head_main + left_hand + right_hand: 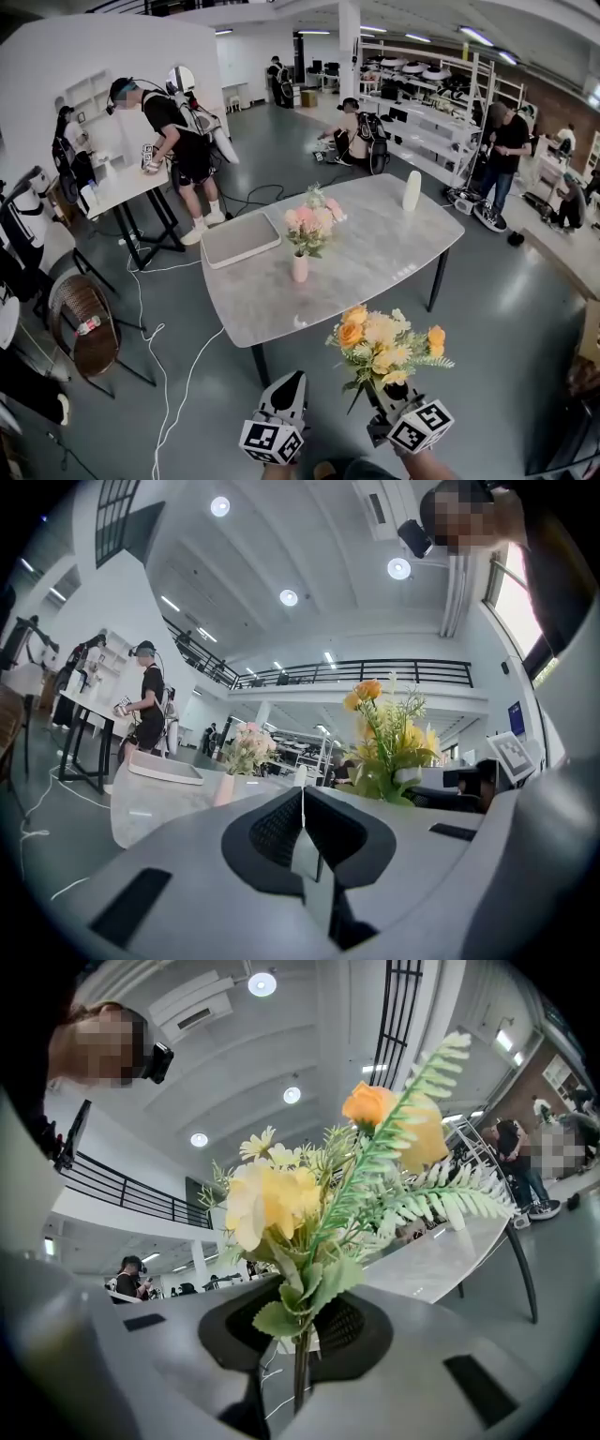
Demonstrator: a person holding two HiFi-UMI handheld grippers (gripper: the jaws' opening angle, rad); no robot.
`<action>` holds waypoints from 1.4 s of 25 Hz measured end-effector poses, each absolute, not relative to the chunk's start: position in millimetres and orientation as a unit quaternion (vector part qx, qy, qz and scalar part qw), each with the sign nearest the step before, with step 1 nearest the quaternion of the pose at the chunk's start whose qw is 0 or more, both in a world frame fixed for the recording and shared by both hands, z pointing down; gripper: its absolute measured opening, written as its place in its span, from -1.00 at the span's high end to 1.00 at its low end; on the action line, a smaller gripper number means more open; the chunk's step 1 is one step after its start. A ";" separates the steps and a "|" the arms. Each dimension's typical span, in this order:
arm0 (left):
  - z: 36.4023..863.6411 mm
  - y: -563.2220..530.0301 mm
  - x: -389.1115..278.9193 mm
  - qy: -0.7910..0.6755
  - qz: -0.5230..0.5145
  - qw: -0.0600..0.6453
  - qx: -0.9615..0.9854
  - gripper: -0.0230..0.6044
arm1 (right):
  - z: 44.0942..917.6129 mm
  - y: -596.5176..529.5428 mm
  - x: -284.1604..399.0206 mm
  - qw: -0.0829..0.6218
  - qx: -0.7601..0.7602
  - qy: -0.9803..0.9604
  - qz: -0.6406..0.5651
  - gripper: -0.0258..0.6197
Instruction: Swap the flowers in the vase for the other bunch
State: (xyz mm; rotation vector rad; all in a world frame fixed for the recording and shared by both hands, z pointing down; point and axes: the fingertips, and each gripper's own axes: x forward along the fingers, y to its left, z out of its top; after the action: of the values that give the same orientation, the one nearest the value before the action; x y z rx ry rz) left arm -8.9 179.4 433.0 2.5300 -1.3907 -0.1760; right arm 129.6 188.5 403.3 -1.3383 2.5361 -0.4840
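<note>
Right gripper clamps yellow bunch short of grey table, grey floor.

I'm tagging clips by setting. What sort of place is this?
Probably a large open workshop or data-collection lab, not a home: metal shelving racks, a person in a headset and backpack gear, and a railed mezzanine under a high ceiling.
</note>
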 end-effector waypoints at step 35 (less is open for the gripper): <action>451.0 -20.1 -3.5 -0.422 -0.062 0.128 0.895 0.87 | 411.3 -16.8 96.7 0.128 -0.504 0.844 -0.133 0.66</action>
State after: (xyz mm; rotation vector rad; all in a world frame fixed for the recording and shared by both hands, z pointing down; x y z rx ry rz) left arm -3.5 -20.1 451.0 2.6031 -1.2280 -0.1811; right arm 96.7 -16.8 411.3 -1.4661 2.4538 -0.3860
